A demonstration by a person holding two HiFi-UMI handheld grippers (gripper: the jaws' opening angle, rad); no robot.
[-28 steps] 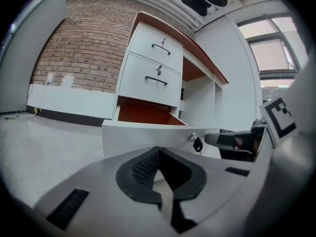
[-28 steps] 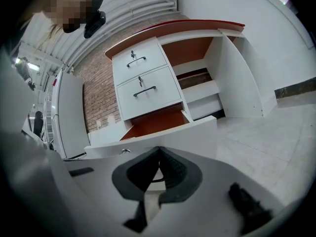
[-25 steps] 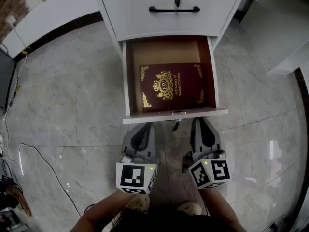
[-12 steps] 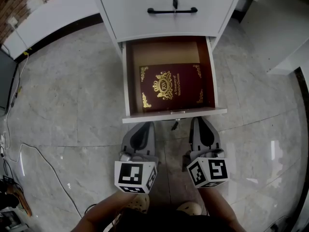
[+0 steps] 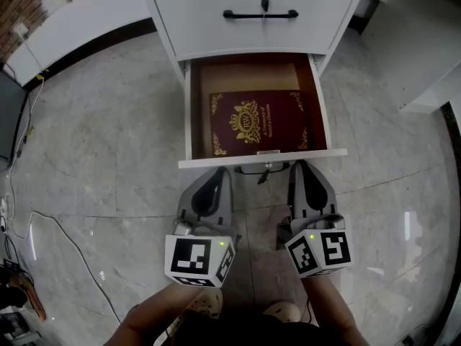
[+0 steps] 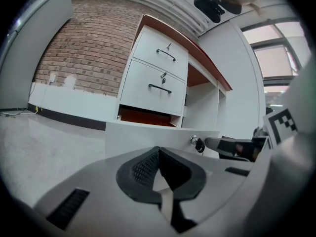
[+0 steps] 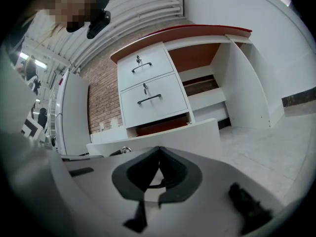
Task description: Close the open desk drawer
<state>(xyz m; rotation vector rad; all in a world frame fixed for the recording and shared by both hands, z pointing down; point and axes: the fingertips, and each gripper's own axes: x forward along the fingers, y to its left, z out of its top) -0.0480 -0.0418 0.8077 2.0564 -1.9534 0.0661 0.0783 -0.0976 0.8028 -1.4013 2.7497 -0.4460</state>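
White drawer (image 5: 241,160) open, red book (image 5: 261,123) inside, L gripper (image 5: 218,173), R gripper (image 5: 302,167), both jaws closed, empty

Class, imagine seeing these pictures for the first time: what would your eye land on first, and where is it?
The open drawer at the centre of the head view stands out, with a dark red, gold-decorated book lying flat inside it. Just below its white front, the left gripper and right gripper point at it side by side, jaws shut.
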